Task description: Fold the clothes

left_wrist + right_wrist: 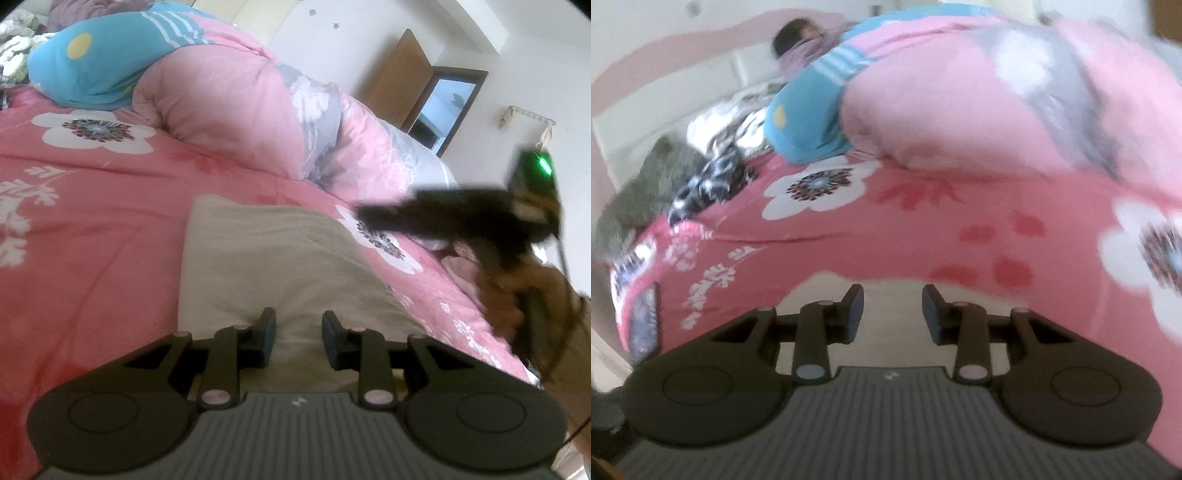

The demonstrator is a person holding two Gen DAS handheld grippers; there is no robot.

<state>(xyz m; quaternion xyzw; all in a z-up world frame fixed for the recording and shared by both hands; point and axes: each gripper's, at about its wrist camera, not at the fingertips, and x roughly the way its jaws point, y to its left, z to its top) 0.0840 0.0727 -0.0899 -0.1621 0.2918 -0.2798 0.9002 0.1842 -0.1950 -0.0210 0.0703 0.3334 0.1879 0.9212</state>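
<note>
R wrist view was smeared w/ motion blur; L wrist view was sharp except at its far R edge. There the right gripper (pixel 373 216) showed only as a dark blurred streak, its fingertips hard to separate, w/ a green light on its body and a brown fuzzy sleeve (pixel 517 291) behind it, cut off by the frame.

The left gripper (pixel 298 338) had its jaws partway apart, nothing pinched btwn the pads. The flat beige folded cloth garment (pixel 280 258) lay directly ahead of and under its fingers; the near edge was hidden by the gripper body, so contact couldn't be told. The far edge and L edge of the garment were straight and in plain view, the R edge ran off diagonally toward the blurred gripper.

In its own view the right gripper (pixel 893 308) also stood partly open, pads clear of anything, w/ a pale beige strip (pixel 894 288) just ahead of and below the tips, most of it covered by the gripper.

Beyond both grippers stretched the pink flower-print bedsheet (pixel 92 229), bare to the L of the garment. Further ahead a rolled pale-pink and grey quilt (pixel 236 110) and a blue pillow w/ a yellow dot (pixel 85 70) walled off the far side. Far L of the right gripper lay a grey fuzzy lump (pixel 646 188) and a dark patterned cloth (pixel 709 181), both too blurred to identify. The bed's edge dropped away at far R of the left gripper.
</note>
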